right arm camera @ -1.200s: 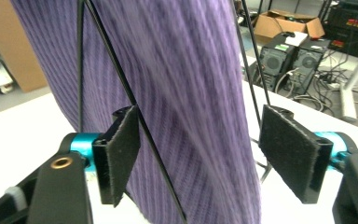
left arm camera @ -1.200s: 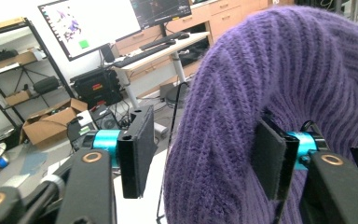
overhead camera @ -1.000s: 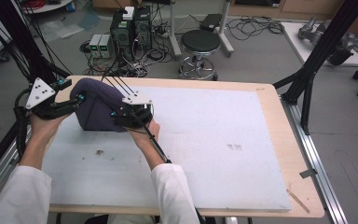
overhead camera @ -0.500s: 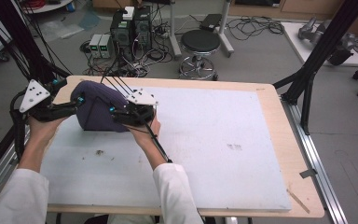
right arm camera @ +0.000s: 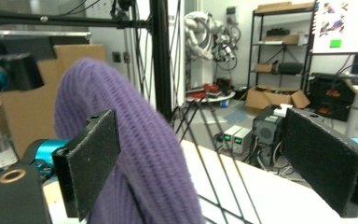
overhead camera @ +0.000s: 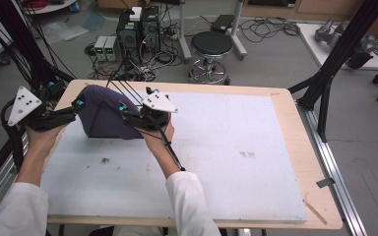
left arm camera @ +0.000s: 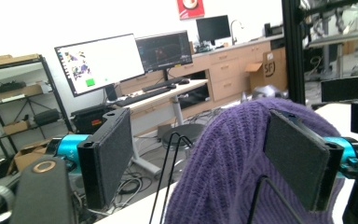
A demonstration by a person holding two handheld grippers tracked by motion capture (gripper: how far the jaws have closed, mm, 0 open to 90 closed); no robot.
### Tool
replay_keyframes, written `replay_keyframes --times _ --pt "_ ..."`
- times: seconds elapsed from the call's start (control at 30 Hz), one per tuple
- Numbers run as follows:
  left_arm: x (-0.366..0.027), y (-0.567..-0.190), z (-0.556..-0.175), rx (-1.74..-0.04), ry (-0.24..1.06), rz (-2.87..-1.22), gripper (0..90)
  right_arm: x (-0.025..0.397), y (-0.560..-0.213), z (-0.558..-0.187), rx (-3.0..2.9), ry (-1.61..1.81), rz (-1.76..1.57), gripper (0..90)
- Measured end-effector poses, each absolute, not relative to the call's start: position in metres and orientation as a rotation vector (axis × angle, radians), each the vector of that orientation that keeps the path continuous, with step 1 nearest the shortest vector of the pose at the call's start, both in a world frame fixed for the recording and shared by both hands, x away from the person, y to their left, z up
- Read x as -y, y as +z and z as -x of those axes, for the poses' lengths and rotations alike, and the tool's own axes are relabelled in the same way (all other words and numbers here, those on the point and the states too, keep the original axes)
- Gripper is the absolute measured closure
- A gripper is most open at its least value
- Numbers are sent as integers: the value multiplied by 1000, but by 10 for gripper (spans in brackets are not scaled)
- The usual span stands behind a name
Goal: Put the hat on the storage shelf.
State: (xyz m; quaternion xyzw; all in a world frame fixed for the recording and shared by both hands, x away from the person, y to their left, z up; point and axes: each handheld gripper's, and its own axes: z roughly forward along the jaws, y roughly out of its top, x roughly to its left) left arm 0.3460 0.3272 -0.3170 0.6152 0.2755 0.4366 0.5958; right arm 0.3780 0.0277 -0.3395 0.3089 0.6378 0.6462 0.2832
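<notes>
standing up in a rounded hump at the far left corner of the white mat [overhead camera: 226,162], the purple knit hat [overhead camera: 103,115] has a gripper on each flank. the left gripper [overhead camera: 71,112] sits just left of the hat, held in the person's left hand [overhead camera: 42,137]; in the left gripper view its two black jaws stand wide apart, one pad [left arm camera: 106,154] out in free air beside the hat [left arm camera: 242,163], the other lying against the knit at the hat's side. nothing is pinched between them. the right gripper [overhead camera: 128,114] sits at the hat's right flank, its grey three-cornered plate [overhead camera: 158,102] just right of the hat. in the right gripper view its jaws are also spread wide, one pad [right arm camera: 95,158] up against the hat [right arm camera: 135,154], the other well clear of it, with no cloth clamped. beyond the hat, off the mat's far edge, a round stool [overhead camera: 211,46] stands on the floor.
</notes>
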Motion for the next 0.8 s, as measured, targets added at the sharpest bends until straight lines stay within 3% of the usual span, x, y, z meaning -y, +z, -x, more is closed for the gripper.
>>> replay_keyframes --times 0.8 --pt "-339 -339 -325 -716 1019 -1260 236 50 -324 -358 -1466 1695 -763 113"
